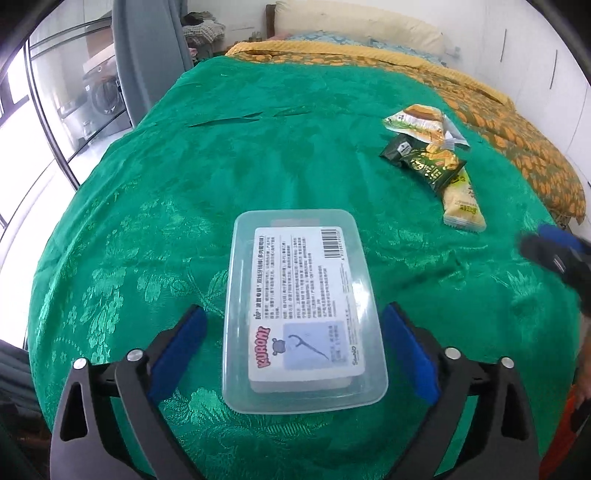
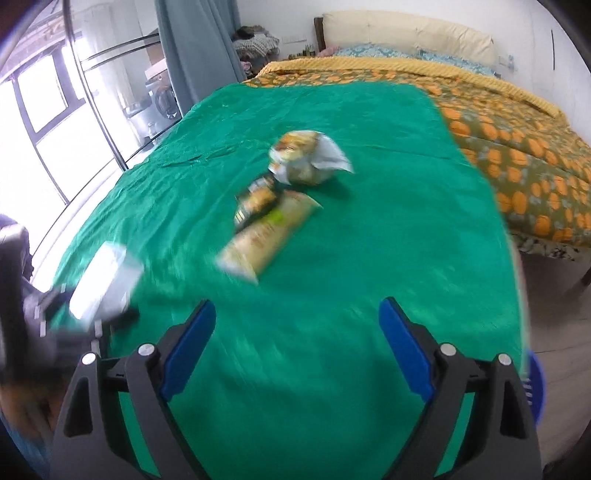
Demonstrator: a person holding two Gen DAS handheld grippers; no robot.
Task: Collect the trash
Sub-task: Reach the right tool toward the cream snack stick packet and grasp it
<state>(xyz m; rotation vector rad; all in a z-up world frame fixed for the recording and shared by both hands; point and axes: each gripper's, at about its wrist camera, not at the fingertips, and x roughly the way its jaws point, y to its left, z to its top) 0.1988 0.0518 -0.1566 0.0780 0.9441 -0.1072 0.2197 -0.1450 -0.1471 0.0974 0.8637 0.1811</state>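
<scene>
A clear plastic box (image 1: 301,306) with a white printed label lies on the green cloth (image 1: 155,206), between the open jaws of my left gripper (image 1: 293,350); the blue pads do not touch it. Three snack wrappers lie to the right: a pale green one (image 1: 424,122), a dark one (image 1: 428,158) and a yellow one (image 1: 461,203). My right gripper (image 2: 297,347) is open and empty above the cloth, short of the same wrappers: pale green (image 2: 306,155), dark (image 2: 258,201), yellow (image 2: 266,236). The box (image 2: 103,284) shows blurred at the left there.
The cloth covers part of a bed with an orange patterned quilt (image 2: 517,147) and pillows (image 1: 354,26) at the head. A window and grey curtain (image 1: 147,55) stand at left. A blue basket (image 2: 533,384) shows at the bed's right edge.
</scene>
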